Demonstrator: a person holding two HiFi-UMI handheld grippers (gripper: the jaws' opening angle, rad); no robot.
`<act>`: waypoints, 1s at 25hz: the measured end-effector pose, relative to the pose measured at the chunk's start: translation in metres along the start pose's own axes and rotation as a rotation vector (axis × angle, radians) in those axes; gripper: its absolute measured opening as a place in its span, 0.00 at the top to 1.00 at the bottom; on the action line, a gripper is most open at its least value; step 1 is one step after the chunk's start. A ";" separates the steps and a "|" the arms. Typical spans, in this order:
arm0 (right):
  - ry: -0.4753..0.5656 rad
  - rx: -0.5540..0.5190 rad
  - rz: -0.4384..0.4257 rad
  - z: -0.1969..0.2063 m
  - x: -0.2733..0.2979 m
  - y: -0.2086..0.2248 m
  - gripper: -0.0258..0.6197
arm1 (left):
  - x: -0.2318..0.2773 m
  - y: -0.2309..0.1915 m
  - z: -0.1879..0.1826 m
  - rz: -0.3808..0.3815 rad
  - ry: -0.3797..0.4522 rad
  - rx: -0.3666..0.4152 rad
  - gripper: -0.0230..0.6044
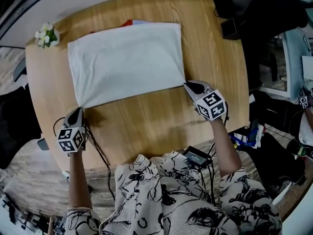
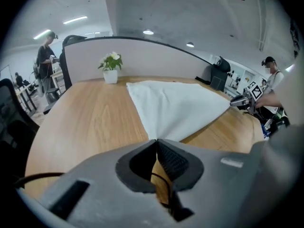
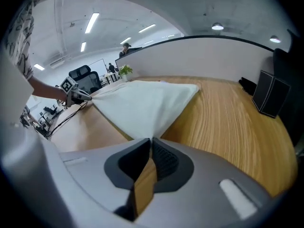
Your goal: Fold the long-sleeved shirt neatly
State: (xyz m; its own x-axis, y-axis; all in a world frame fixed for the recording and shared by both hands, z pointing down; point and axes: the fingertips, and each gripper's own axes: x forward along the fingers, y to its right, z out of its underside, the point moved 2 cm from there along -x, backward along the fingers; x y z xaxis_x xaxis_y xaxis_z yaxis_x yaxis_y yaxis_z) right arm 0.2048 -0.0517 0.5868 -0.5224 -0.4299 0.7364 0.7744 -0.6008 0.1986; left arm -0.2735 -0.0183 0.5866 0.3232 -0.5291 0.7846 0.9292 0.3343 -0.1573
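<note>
The white shirt (image 1: 126, 62) lies folded into a rectangle on the round wooden table (image 1: 146, 121). My left gripper (image 1: 79, 109) is shut on the shirt's near left corner. My right gripper (image 1: 187, 85) is shut on its near right corner. In the left gripper view the shirt (image 2: 175, 103) narrows to a point that vanishes between the closed jaws of the left gripper (image 2: 156, 140). The right gripper view shows the same: white cloth (image 3: 142, 103) pinched at the tip of the right gripper (image 3: 151, 139). A bit of red and blue fabric (image 1: 131, 22) peeks from under the far edge.
A small pot of white flowers (image 1: 46, 35) stands at the table's far left. A black box (image 1: 230, 27) sits at the far right edge. A black device with cables (image 1: 197, 156) lies by the near edge. Bare wood lies between the shirt and me.
</note>
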 end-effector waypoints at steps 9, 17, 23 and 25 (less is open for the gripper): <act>-0.043 -0.069 -0.005 0.024 0.001 0.005 0.86 | 0.002 -0.008 0.017 -0.138 0.012 -0.016 0.79; 0.324 0.020 0.039 -0.029 -0.080 0.026 0.87 | -0.088 0.007 -0.002 -0.286 0.266 -0.028 0.91; 0.788 -0.031 0.080 -0.120 -0.231 0.003 0.94 | -0.204 0.084 -0.074 -0.223 0.582 0.114 0.96; 0.877 -0.031 0.140 -0.137 -0.281 -0.009 0.94 | -0.250 0.095 -0.098 -0.233 0.708 0.095 0.96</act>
State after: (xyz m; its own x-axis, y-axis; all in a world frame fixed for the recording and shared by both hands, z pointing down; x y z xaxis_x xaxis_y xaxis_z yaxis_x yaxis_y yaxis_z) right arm 0.2954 -0.0176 0.2895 -0.5188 -0.8548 -0.0106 0.8483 -0.5164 0.1170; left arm -0.2479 0.0691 0.3167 0.1878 -0.9588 0.2132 0.9786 0.2013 0.0436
